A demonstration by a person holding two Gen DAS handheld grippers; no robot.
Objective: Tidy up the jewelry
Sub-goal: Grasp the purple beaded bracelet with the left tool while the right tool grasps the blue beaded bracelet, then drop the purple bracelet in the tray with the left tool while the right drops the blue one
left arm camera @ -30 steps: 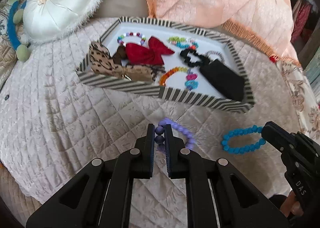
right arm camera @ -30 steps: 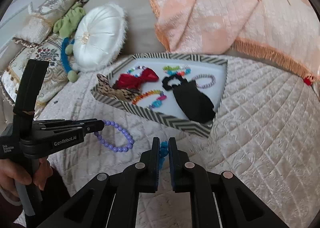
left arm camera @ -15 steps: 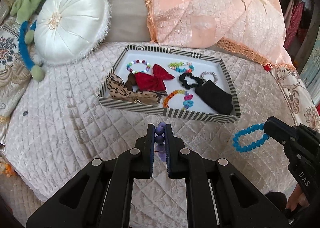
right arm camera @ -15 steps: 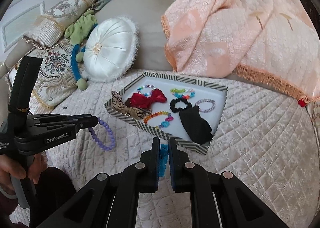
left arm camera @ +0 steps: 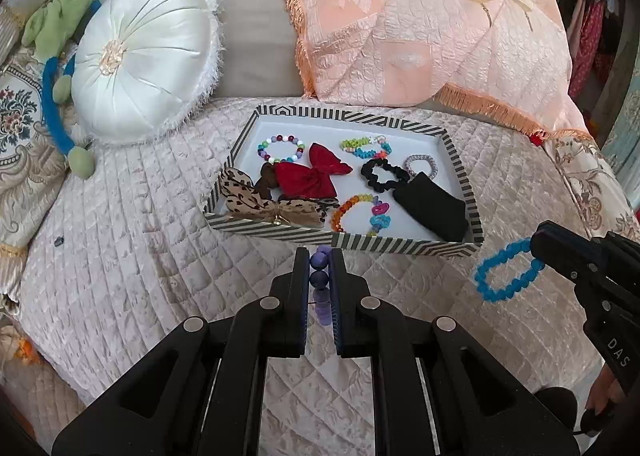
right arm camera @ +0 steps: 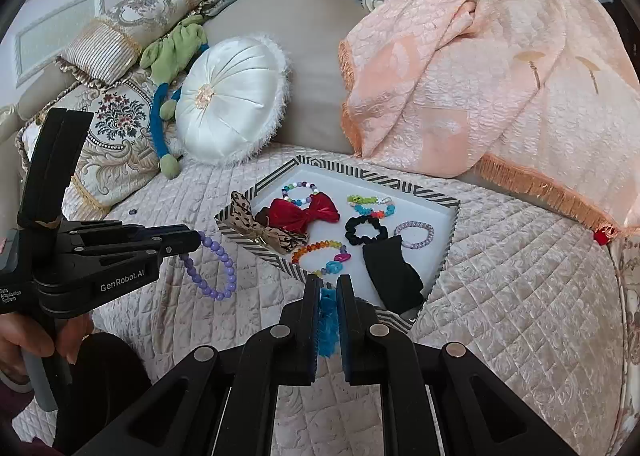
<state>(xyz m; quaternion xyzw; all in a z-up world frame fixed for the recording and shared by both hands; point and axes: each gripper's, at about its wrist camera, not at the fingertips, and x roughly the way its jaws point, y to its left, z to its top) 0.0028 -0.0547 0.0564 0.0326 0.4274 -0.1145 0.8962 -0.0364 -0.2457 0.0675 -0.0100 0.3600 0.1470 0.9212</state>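
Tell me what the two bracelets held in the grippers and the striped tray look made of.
Purple bracelet: smooth round beads, likely plastic or glass, slight sheen. Blue bracelet: matte, knobbly loop, possibly small rough beads or fabric; unclear. Striped tray: stiff printed cardboard by its look, with thin folded walls and a matte white floor.

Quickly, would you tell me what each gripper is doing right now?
Left gripper: shut on the purple bead bracelet.
Right gripper: shut on the blue bracelet.

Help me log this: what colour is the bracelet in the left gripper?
Purple beads, held by the left gripper; clearest in the right wrist view.
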